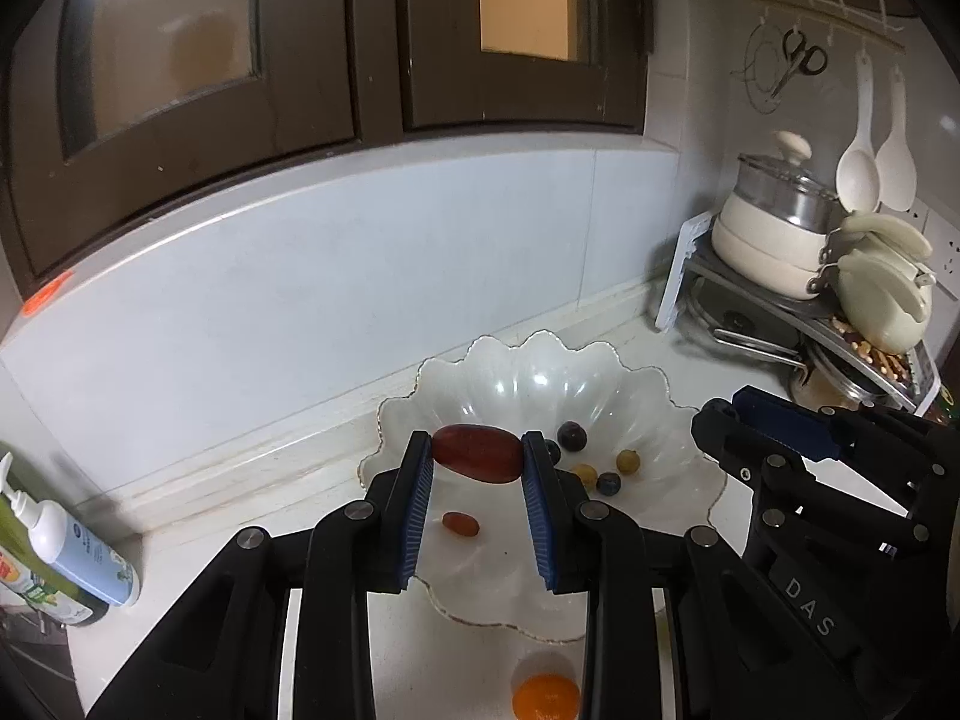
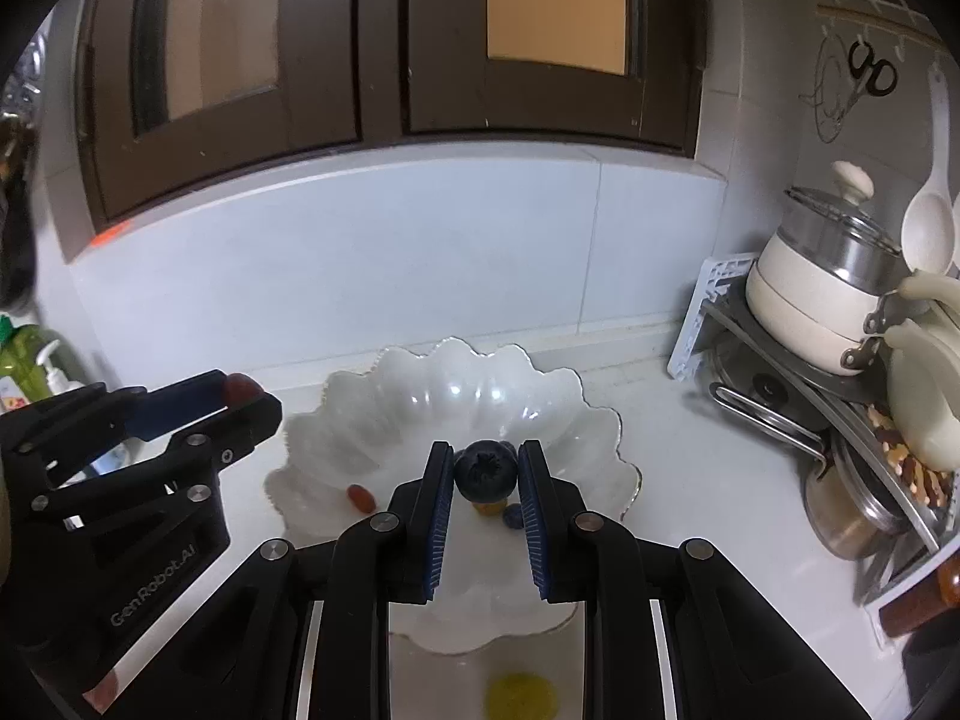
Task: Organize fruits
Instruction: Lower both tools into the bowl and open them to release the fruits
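A scalloped glass bowl (image 1: 600,384) (image 2: 372,408) sits on the white counter by the back wall. My left gripper (image 1: 478,456) is shut on an oblong red fruit (image 1: 478,454), held over the bowl's near left side. My right gripper (image 2: 485,471) is shut on a dark blueberry (image 2: 485,469), also above the bowl. Inside the bowl lie a small red fruit (image 1: 461,523) (image 2: 362,498), a dark grape (image 1: 571,437), yellowish berries (image 1: 627,461) and blueberries (image 1: 609,483) (image 2: 513,516). The right gripper (image 1: 720,420) shows at the right of the left wrist view; the left gripper (image 2: 252,399) shows at the left of the right wrist view.
An orange fruit (image 1: 546,697) lies on the counter in front of the bowl; a yellow-green fruit (image 2: 521,696) lies there in the right wrist view. A corner rack (image 1: 798,324) with a white pot (image 1: 774,240) and lids stands at the right. Bottles (image 1: 78,552) stand at the left.
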The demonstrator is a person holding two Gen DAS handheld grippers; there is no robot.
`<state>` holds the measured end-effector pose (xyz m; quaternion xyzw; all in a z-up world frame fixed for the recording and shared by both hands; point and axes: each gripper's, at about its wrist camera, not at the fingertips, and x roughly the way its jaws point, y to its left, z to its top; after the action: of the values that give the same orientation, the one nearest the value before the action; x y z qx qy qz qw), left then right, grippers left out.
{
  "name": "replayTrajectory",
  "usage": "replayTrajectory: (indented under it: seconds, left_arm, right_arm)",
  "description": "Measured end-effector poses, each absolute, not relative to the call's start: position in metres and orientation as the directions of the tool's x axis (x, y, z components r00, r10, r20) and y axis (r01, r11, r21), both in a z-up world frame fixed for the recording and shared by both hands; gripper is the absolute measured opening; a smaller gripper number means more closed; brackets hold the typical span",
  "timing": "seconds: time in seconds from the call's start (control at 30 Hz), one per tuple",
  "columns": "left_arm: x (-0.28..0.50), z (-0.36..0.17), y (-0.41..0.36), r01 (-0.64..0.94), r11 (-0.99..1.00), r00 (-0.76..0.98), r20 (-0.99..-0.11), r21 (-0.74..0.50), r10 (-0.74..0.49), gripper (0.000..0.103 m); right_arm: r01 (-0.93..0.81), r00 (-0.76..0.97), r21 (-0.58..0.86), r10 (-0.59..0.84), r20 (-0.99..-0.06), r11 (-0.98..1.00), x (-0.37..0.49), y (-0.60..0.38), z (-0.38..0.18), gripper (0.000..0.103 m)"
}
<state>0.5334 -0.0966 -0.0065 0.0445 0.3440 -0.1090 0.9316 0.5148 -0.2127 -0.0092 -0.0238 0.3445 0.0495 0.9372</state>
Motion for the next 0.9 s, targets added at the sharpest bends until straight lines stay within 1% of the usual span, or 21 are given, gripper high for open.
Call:
replayTrajectory:
  seconds: [0.2, 0.33, 0.6, 0.9]
  left_arm:
    - [0.559, -0.017, -0.100, 0.233, 0.972, 0.703, -0.689, -0.009, -0.175, 0.030]
    - [0.575, -0.024, -0.103, 0.235, 0.972, 0.677, -0.715, -0.013, -0.173, 0.030]
    - [0.605, -0.045, -0.109, 0.241, 0.970, 0.611, -0.773, -0.024, -0.172, 0.030]
    - [0.627, -0.069, -0.114, 0.238, 0.971, 0.545, -0.828, 0.000, -0.134, 0.030]
  right_arm:
    - [-0.098, 0.705, 0.012, 0.078, -0.705, 0.995, 0.546, -0.221, -0.027, 0.024]
    - [-0.081, 0.654, 0.077, 0.111, -0.748, 0.994, 0.567, -0.230, -0.040, 0.024]
    - [-0.066, 0.610, 0.054, 0.083, -0.788, 0.996, 0.593, -0.231, -0.053, 0.024]
    - [-0.080, 0.516, 0.043, 0.078, -0.853, 0.996, 0.621, -0.230, -0.075, 0.024]
